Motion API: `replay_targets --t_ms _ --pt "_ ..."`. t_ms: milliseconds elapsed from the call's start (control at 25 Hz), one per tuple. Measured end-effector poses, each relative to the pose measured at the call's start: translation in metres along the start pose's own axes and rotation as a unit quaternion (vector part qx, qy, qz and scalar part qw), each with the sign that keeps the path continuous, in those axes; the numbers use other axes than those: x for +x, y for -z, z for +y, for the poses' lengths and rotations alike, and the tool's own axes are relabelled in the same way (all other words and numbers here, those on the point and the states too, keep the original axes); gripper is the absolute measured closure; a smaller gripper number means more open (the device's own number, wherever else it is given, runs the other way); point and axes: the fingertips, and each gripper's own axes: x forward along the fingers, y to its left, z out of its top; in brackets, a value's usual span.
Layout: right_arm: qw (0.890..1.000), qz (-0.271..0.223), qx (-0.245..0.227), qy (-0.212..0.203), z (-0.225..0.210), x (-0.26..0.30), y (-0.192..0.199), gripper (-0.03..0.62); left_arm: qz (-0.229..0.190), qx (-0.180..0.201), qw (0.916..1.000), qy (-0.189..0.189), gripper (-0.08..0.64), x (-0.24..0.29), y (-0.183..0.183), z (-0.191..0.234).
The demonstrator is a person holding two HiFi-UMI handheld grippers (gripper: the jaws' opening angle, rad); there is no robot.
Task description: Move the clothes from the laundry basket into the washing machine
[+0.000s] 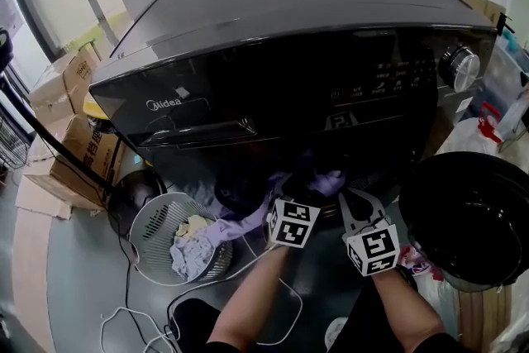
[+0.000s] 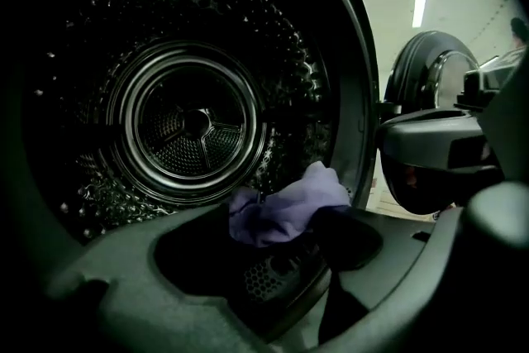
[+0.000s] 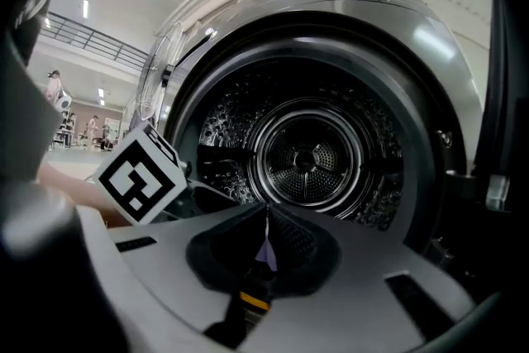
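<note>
From above, a black front-loading washing machine (image 1: 281,54) stands with its round door (image 1: 471,215) swung open to the right. My left gripper (image 1: 297,193) is at the drum mouth, shut on a lavender garment (image 1: 327,180) whose tail trails back toward the white round laundry basket (image 1: 153,219). More pale clothes (image 1: 192,248) lie in that basket. In the left gripper view the garment (image 2: 285,207) bulges between the jaws in front of the empty steel drum (image 2: 194,124). My right gripper (image 1: 357,202) is beside it, shut and facing the drum (image 3: 310,157). A thin lavender sliver (image 3: 264,252) shows in its seam.
Cardboard boxes (image 1: 70,120) are stacked left of the machine. A white cable (image 1: 132,318) loops on the floor near the basket. Plastic bags (image 1: 504,107) sit at the far right behind the open door. The left gripper's marker cube (image 3: 139,175) shows left of the right gripper's jaws.
</note>
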Motion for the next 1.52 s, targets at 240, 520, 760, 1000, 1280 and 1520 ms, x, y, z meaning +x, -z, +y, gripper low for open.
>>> replay_targets --t_ms 240,520,760,1000,1280,1520 --pt "0.997 0.056 -0.034 -0.032 0.012 0.008 0.027 0.578 0.005 -0.019 0.9998 0.001 0.253 -0.025 0.021 -0.003" --pt "0.996 0.066 -0.045 -0.05 0.033 0.013 0.033 0.572 -0.049 -0.019 0.9982 -0.029 0.301 -0.078 0.021 0.003" --pt "0.992 0.065 -0.064 -0.084 0.072 0.023 0.028 0.569 -0.07 -0.035 0.9919 -0.1 0.418 -0.135 0.046 0.029" --pt "0.987 0.065 -0.074 -0.125 0.114 0.038 0.024 0.557 -0.014 -0.036 0.9882 -0.148 0.376 -0.166 0.101 0.05" --pt "0.986 0.08 -0.081 -0.123 0.116 0.038 0.032 0.551 0.049 -0.002 0.9828 -0.178 0.325 -0.154 0.151 0.068" --pt "0.986 0.083 -0.088 -0.113 0.104 0.03 0.034 0.551 0.066 0.011 0.9736 -0.219 0.365 -0.133 0.165 0.084"
